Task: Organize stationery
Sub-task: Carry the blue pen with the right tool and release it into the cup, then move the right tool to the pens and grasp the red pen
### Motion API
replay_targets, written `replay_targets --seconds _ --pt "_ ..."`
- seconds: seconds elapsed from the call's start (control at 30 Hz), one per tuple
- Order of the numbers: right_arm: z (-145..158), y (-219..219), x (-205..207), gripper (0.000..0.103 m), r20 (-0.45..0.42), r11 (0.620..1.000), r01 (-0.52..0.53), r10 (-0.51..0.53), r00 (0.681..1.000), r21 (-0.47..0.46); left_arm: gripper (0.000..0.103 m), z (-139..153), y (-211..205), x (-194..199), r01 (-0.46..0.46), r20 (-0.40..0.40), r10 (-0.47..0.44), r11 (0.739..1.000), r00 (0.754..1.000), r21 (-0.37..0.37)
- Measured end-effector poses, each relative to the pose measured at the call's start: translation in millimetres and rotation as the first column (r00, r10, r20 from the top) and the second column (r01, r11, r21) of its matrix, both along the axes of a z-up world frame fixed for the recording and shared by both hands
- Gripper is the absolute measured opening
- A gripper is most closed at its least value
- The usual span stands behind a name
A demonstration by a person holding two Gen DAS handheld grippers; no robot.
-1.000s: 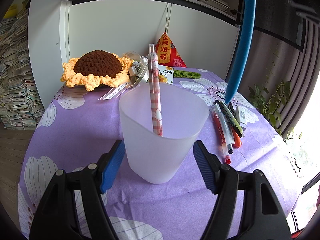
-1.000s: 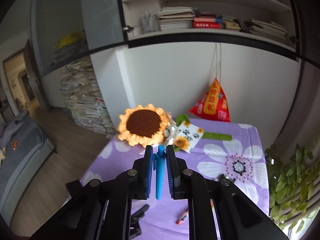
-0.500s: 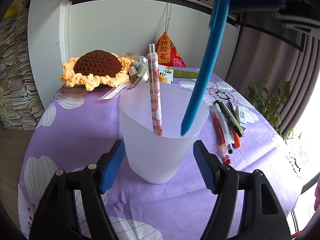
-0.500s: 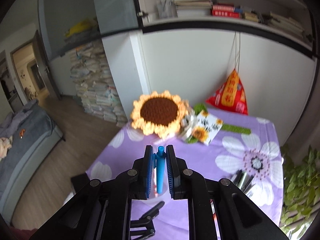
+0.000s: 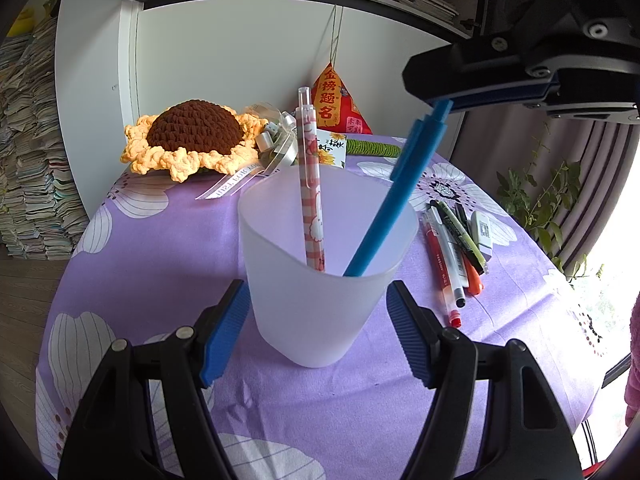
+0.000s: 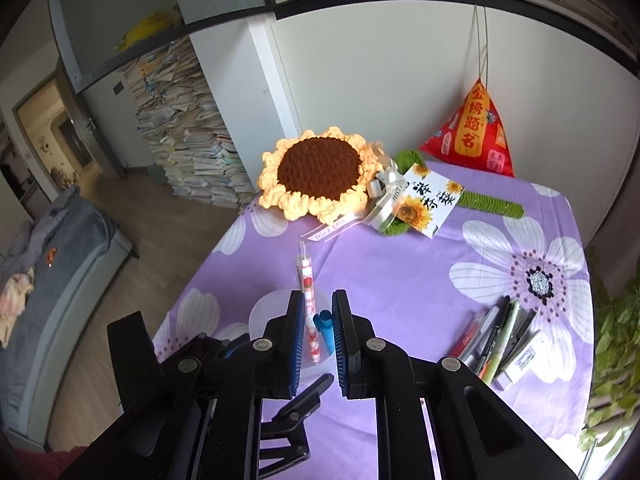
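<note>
A frosted white cup (image 5: 316, 312) stands on the purple flowered cloth (image 5: 160, 240), and my left gripper (image 5: 317, 289) is shut on its sides. A pink checked pen (image 5: 310, 200) leans upright inside it. My right gripper (image 6: 318, 300) hangs above the cup (image 6: 264, 312), shut on the top of a blue pen (image 5: 384, 208). That pen slants down with its lower end inside the cup. In the right wrist view the blue pen (image 6: 326, 332) and the pink pen (image 6: 306, 276) show between the pads.
Several loose pens (image 5: 452, 248) and a white eraser (image 5: 482, 230) lie on the cloth right of the cup. A crocheted sunflower (image 5: 192, 140), a card and a red pouch (image 5: 336, 104) sit at the back by the wall. A plant (image 5: 536, 200) stands beyond the right edge.
My right gripper has come down and left with the blue pen, whose tip went from beside the loose pens, over the rim, into the cup. The left gripper and cup have not moved.
</note>
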State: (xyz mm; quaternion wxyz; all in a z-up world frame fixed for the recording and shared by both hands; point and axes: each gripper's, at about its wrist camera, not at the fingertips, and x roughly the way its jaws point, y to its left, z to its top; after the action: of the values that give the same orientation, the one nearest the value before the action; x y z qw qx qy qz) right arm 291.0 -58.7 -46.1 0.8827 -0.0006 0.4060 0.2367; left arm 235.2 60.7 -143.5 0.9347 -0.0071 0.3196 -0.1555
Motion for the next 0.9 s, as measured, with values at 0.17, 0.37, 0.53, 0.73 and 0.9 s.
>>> replay_targets --seconds 0.17,0.37,0.53,0.73,0.9 --pt "7.2 -18.1 -2.9 0.014 0.021 0.999 0.041 -0.041 0.999 0.025 0.07 0.0 0.0 0.0 0.0 0.0 0.0 1.0 1.0 0.0" --pt "-9.1 -67.0 22.7 0.014 -0.076 0.974 0.227 -0.225 0.971 0.011 0.07 0.0 0.1 0.1 0.0 0.0 0.0 1.0 1.0 0.0" --pt "-53.0 -93.4 54.6 0.014 -0.21 0.94 0.334 -0.34 0.917 -0.064 0.07 -0.1 0.2 0.1 0.0 0.0 0.0 1.0 1.0 0.0" --pt "-86.1 -103.4 78.2 0.014 -0.319 0.932 0.36 -0.355 0.879 -0.047 0.07 -0.1 0.3 0.1 0.001 0.0 -0.001 1.0 1.0 0.0" --pt "-94.3 -99.3 90.6 0.014 -0.323 0.929 0.361 -0.365 0.873 -0.076 0.07 -0.1 0.4 0.1 0.001 0.0 -0.001 1.0 1.0 0.0"
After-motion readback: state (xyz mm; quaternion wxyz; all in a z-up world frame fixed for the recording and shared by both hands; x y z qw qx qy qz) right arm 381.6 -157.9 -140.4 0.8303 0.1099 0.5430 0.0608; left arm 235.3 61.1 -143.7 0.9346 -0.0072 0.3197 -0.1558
